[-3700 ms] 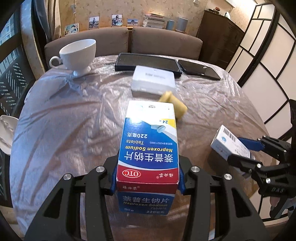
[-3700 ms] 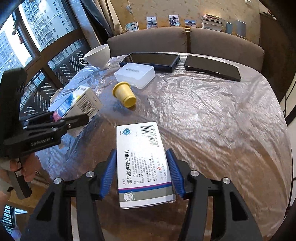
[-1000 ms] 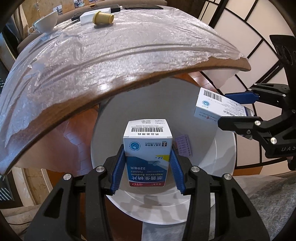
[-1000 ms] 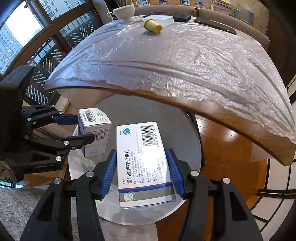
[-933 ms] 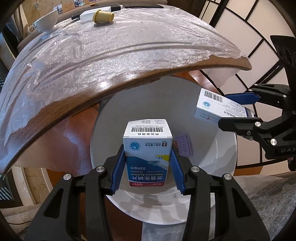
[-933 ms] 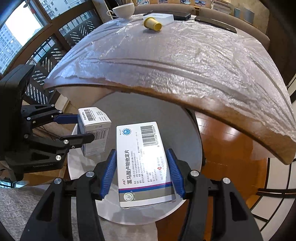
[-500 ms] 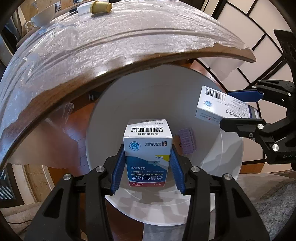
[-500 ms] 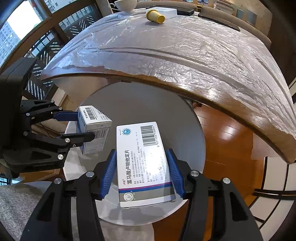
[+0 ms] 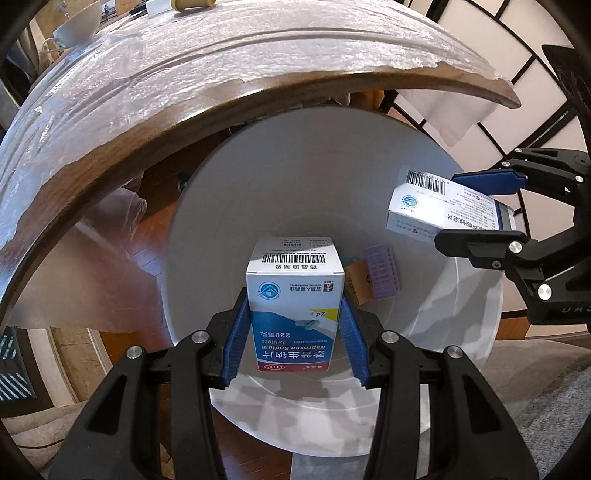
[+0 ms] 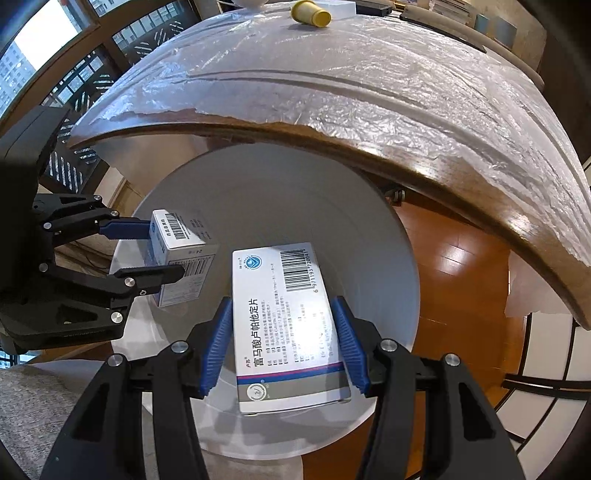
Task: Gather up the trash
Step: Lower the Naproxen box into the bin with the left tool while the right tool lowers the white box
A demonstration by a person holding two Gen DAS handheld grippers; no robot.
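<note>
Left tool (image 9: 295, 325) clamps a "Naproxen Sodium Tablets" OTC box (image 9: 294, 291); right tool (image 10: 282, 343) clamps a barcoded carton (image 10: 286, 321).

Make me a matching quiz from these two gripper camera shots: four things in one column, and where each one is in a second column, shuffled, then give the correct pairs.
Things:
1. Naproxen Sodium box
2. flat white medicine box
3. purple blister pack
4. yellow cap

Places:
A. lying on the plastic-covered table
B. clamped in the right gripper above the white bin
C. lying at the bottom of the white bin
D. clamped in the left gripper above the white bin

Pairs: 1-D, 2-B, 3-C, 4-A
</note>
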